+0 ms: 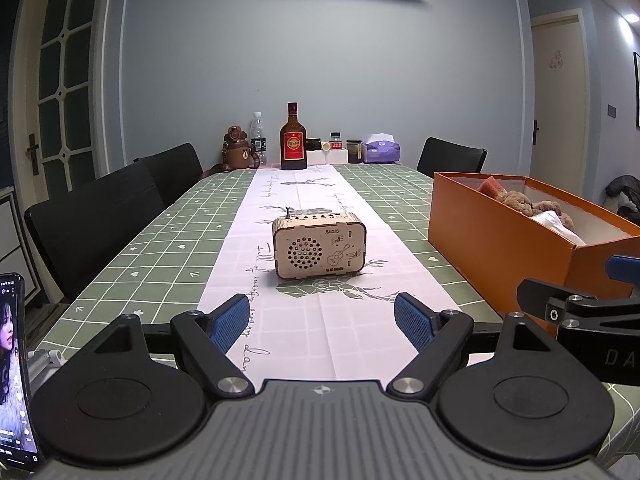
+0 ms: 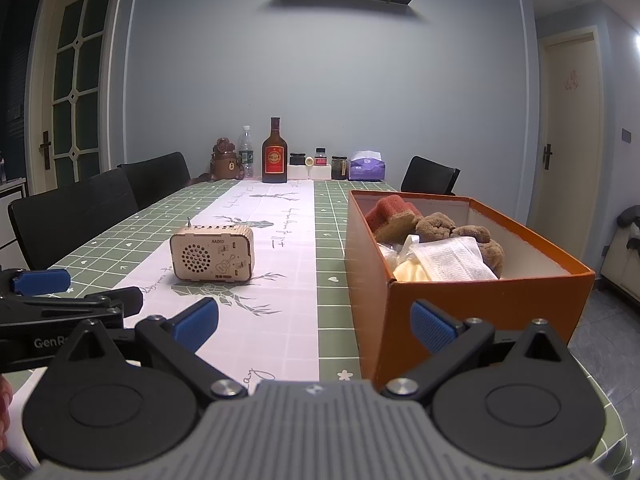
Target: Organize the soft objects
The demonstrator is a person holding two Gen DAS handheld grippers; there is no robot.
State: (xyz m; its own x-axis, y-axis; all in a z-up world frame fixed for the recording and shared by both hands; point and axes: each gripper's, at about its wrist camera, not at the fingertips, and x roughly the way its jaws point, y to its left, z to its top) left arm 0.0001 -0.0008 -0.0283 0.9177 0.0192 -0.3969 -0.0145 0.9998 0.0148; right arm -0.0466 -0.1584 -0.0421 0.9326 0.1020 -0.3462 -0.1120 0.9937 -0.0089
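An orange box [image 2: 480,304] stands on the table's right side and also shows in the left wrist view [image 1: 492,236]. In it lie a red sponge [image 2: 390,206], a brown plush toy [image 2: 440,224], a white cloth [image 2: 452,260] and a pale yellow soft item [image 2: 410,272]. My left gripper [image 1: 324,322] is open and empty, low over the white runner near the front edge. My right gripper [image 2: 316,320] is open and empty, just in front of the box's near left corner. Each gripper shows at the edge of the other's view.
A wooden radio [image 1: 319,246] stands on the runner mid-table, also seen in the right wrist view [image 2: 212,254]. A brown bottle [image 1: 293,140], water bottle, bear flask [image 1: 236,150], jars and tissue box [image 1: 382,147] line the far end. Black chairs [image 1: 96,216] flank the table. A phone [image 1: 12,368] is at the left.
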